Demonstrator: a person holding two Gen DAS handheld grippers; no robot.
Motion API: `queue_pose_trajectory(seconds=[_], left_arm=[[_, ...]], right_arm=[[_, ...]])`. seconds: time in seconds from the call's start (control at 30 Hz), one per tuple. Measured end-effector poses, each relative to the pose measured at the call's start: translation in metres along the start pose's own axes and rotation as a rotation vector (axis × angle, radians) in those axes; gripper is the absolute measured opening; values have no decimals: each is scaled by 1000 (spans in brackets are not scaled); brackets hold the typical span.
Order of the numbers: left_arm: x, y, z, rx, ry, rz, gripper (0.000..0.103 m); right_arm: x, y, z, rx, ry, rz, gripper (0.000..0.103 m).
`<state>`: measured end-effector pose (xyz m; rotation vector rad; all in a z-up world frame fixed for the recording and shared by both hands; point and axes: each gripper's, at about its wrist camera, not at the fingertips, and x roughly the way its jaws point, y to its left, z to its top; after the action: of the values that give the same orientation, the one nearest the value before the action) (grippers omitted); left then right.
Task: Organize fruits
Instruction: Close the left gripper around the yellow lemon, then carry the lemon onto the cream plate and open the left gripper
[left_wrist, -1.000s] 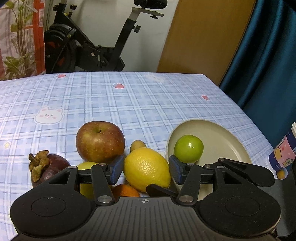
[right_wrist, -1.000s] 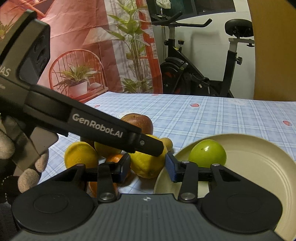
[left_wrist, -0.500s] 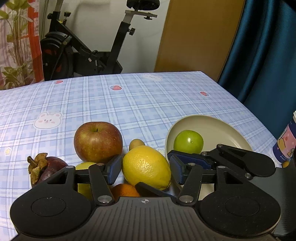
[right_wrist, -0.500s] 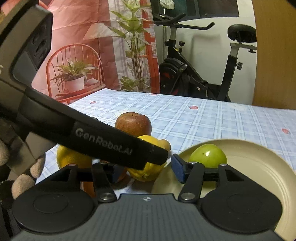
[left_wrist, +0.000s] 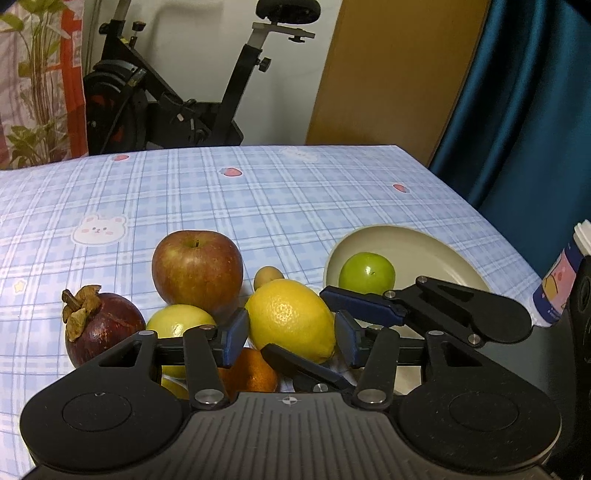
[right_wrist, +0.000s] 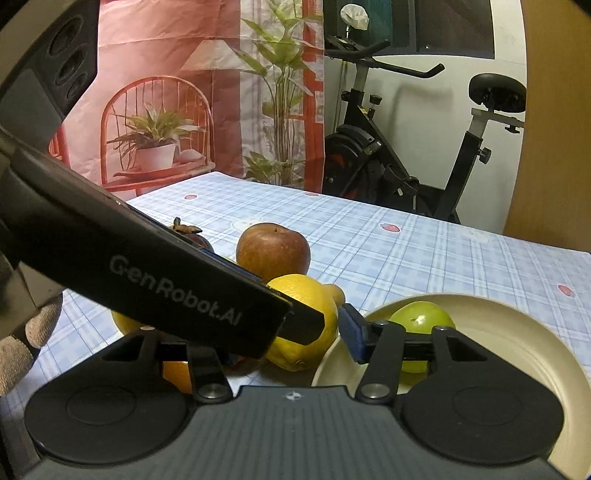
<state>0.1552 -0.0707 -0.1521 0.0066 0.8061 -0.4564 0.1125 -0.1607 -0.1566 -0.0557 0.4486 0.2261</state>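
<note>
A yellow lemon (left_wrist: 290, 319) lies between the open fingers of my left gripper (left_wrist: 291, 336); whether the pads touch it I cannot tell. Around it are a red apple (left_wrist: 197, 271), a mangosteen (left_wrist: 101, 326), a yellow-green fruit (left_wrist: 179, 321), an orange (left_wrist: 251, 373) and a small tan fruit (left_wrist: 267, 275). A green fruit (left_wrist: 366, 271) sits in the cream plate (left_wrist: 432, 247). My right gripper (right_wrist: 295, 339) is open, with its right finger over the plate's rim (right_wrist: 517, 332) beside the lemon (right_wrist: 299, 321). The left gripper's body hides its left finger.
The fruits lie on a blue checked tablecloth (left_wrist: 221, 199). A small printed cup (left_wrist: 561, 288) stands at the table's right edge. An exercise bike (left_wrist: 177, 99) and a blue curtain (left_wrist: 524, 110) are behind the table.
Both grippers have moved closer to the lemon. The left gripper's fingers now flank it more closely, and the right gripper's finger has come over the plate's rim.
</note>
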Motion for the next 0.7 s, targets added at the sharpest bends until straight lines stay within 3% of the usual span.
queue_pose_trajectory(seconds=[0.13, 0.47, 0.7], left_arm=[[2, 11, 3, -82, 20, -25, 56], [12, 22, 8, -181, 76, -65, 60], [15, 20, 8, -195, 85, -70, 60]], right_arm=[[-2, -3, -1, 10, -7, 12, 53], [-12, -17, -4, 73, -15, 66, 50], [-14, -21, -3, 96, -11, 85, 50]])
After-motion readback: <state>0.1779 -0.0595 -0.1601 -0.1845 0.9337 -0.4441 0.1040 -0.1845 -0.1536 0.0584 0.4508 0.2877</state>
